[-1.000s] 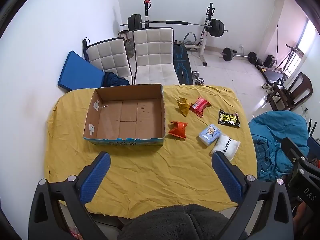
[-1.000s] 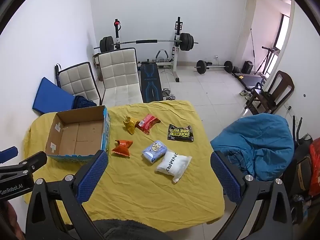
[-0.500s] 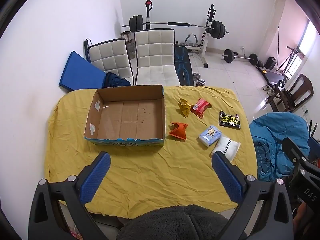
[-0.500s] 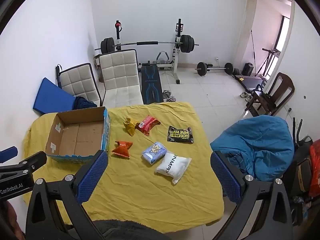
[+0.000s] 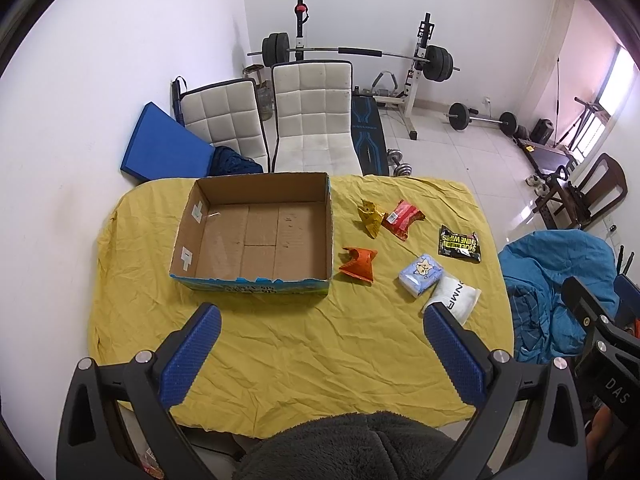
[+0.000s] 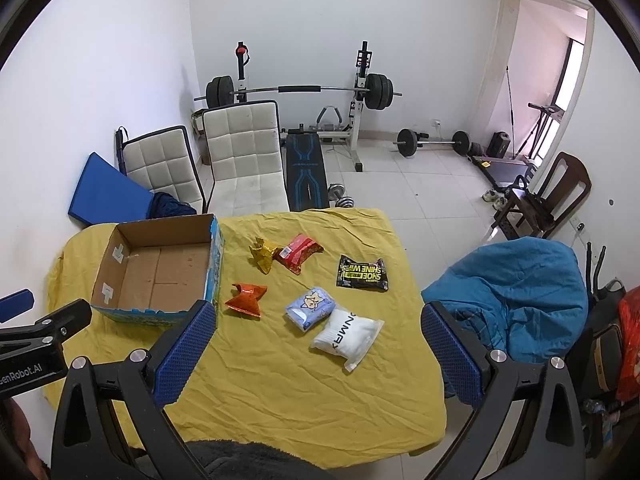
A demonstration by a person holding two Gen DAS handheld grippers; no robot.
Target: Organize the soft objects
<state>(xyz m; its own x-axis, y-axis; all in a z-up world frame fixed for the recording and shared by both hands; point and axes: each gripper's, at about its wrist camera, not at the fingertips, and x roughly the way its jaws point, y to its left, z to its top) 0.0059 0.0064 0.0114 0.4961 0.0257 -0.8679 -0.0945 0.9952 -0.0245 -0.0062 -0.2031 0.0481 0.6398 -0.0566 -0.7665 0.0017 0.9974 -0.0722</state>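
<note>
An empty cardboard box (image 5: 256,232) (image 6: 160,272) sits on the left of the yellow-clothed table (image 5: 304,352). Right of it lie several soft packets: an orange one (image 5: 358,264) (image 6: 246,299), a gold one (image 5: 371,218) (image 6: 264,254), a red one (image 5: 402,218) (image 6: 300,252), a black wipes pack (image 5: 459,243) (image 6: 362,273), a light blue pack (image 5: 421,274) (image 6: 310,307) and a white pack (image 5: 454,298) (image 6: 348,334). My left gripper (image 5: 320,320) and right gripper (image 6: 318,316) are both open and empty, held high above the table's near side.
Two white padded chairs (image 5: 312,120) and a blue mat (image 5: 160,148) stand behind the table. A blue beanbag (image 6: 520,292) sits right of the table. Weight bench and barbells (image 6: 304,92) are at the back. A dark wooden chair (image 6: 552,196) stands at right.
Both views have shifted very slightly; the table and packets sit a touch lower in view. Nothing on the table has moved, and both grippers stay open.
</note>
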